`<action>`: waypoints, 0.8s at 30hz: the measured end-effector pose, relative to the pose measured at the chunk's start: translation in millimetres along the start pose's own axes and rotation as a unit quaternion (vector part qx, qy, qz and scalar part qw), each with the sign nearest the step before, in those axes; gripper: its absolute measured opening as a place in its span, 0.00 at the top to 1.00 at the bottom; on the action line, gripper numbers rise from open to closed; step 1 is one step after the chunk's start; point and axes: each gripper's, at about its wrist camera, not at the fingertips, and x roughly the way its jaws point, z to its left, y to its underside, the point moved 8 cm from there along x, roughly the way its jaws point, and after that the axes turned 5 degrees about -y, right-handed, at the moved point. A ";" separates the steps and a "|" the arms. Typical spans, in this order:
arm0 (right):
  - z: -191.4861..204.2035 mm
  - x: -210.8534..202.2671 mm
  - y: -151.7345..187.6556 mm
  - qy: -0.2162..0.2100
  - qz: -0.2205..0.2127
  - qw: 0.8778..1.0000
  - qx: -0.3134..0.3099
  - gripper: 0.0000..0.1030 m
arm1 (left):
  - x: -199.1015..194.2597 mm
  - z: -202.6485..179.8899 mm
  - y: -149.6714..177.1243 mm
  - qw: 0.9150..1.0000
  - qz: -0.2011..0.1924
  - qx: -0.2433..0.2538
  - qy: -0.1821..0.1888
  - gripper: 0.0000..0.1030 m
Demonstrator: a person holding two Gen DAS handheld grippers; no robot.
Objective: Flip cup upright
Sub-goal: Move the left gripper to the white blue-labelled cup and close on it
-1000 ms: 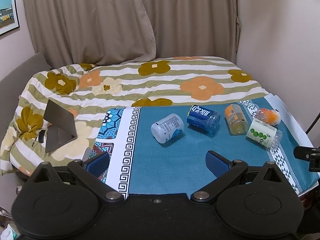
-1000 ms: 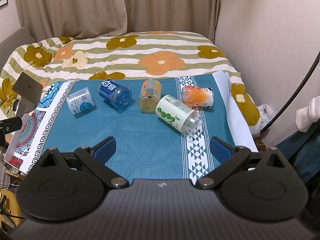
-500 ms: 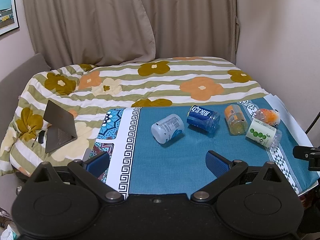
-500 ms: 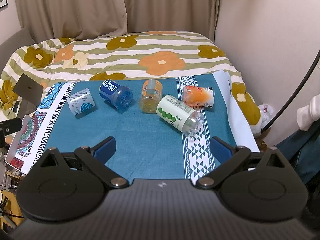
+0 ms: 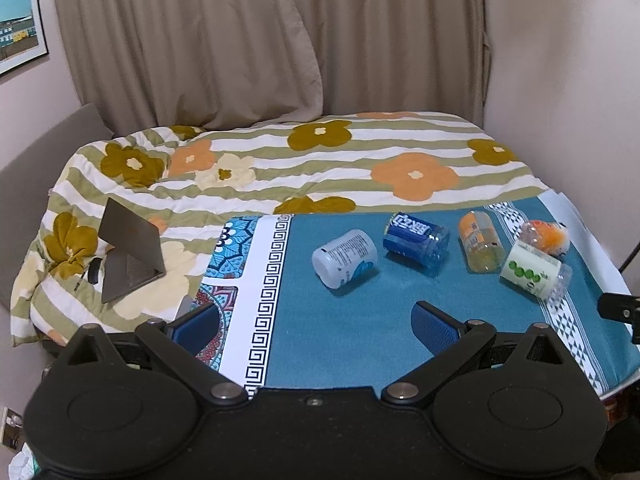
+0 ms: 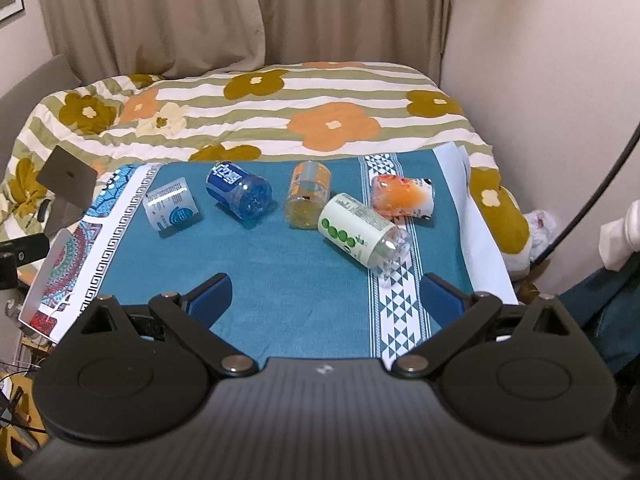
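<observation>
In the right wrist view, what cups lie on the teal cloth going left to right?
White cup with blue print → blue cup → orange-labelled cup → white cup with green dots → orange-and-white cup. All five lie on their sides.

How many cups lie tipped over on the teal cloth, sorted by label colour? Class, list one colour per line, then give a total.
White and light-blue label: 1, the white-blue cup
Dark blue label: 1, the blue cup
Orange-yellow label: 1, the orange-yellow cup
White label with green dots: 1, the green-dot cup
Orange and white wrap: 1, the orange-white cup
Total: 5, all on their sides.
</observation>
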 end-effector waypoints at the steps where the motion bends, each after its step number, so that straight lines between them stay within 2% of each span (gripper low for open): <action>1: -2.1 4.6 -2.1 -0.003 0.000 1.000 -0.001 0.00 | 0.9 -0.4 -1.4 1.000 -0.001 -0.002 -0.001 0.00; 4: -7.9 14.4 -7.8 -0.013 0.004 1.000 -0.012 0.00 | 6.0 -2.5 -7.3 1.000 -0.004 -0.002 -0.004 0.00; 8: -10.4 31.5 -13.5 -0.016 0.009 0.999 -0.026 0.00 | 20.8 -5.2 -21.7 1.000 -0.013 0.023 -0.007 0.00; 14: -11.9 57.1 -15.3 -0.019 0.027 0.999 -0.010 0.00 | 64.5 -9.7 -43.6 0.997 -0.015 0.068 0.029 0.00; 19: -14.4 79.4 -17.0 -0.001 0.041 0.999 0.018 0.00 | 116.9 -20.8 -50.3 0.989 0.006 0.135 0.065 0.00; 24: -16.8 107.4 -14.7 0.028 0.070 0.995 0.062 0.00 | 173.0 -31.0 -50.9 0.975 0.028 0.201 0.086 0.00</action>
